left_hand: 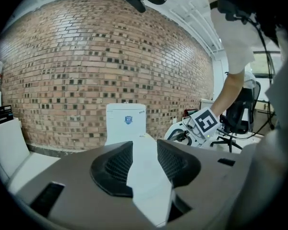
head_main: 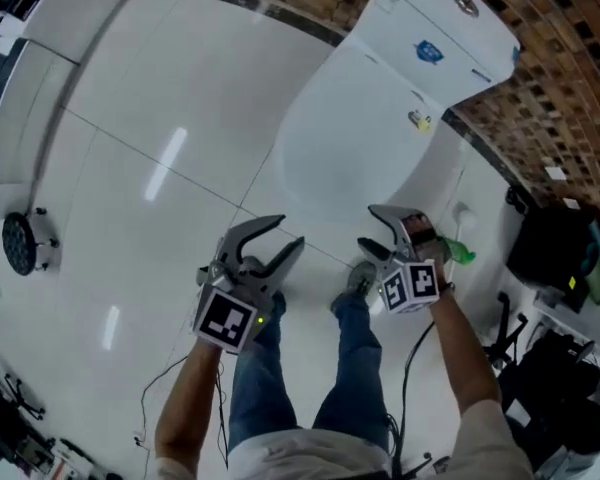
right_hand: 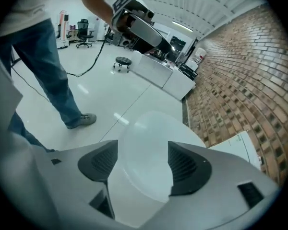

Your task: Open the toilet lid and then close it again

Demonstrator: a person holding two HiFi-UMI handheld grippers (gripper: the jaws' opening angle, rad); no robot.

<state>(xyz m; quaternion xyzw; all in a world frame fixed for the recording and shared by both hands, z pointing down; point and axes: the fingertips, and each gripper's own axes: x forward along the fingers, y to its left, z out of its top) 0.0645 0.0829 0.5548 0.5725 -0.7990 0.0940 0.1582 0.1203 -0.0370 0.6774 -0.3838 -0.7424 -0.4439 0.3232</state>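
Evidently the opening step is only at the approach: nearest, the left tongs (head_main: 290,230) stand part open and empty above the floor (head_main: 130,218), while the right tongs (head_main: 367,226) gape wide, also empty, aimed at the toilet lid (head_main: 355,138), which lies shut just beyond, untouched. Next, one jaw likely needs to hook under the lid's front rim and lift it toward the cistern (head_main: 450,28).

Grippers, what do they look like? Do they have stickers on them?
Both are grey, with two curved jaws and dark ribbed pads. The left gripper and right gripper each carry a white cube with black square markers. A dark cable trails from the right one. The person wears blue jeans.
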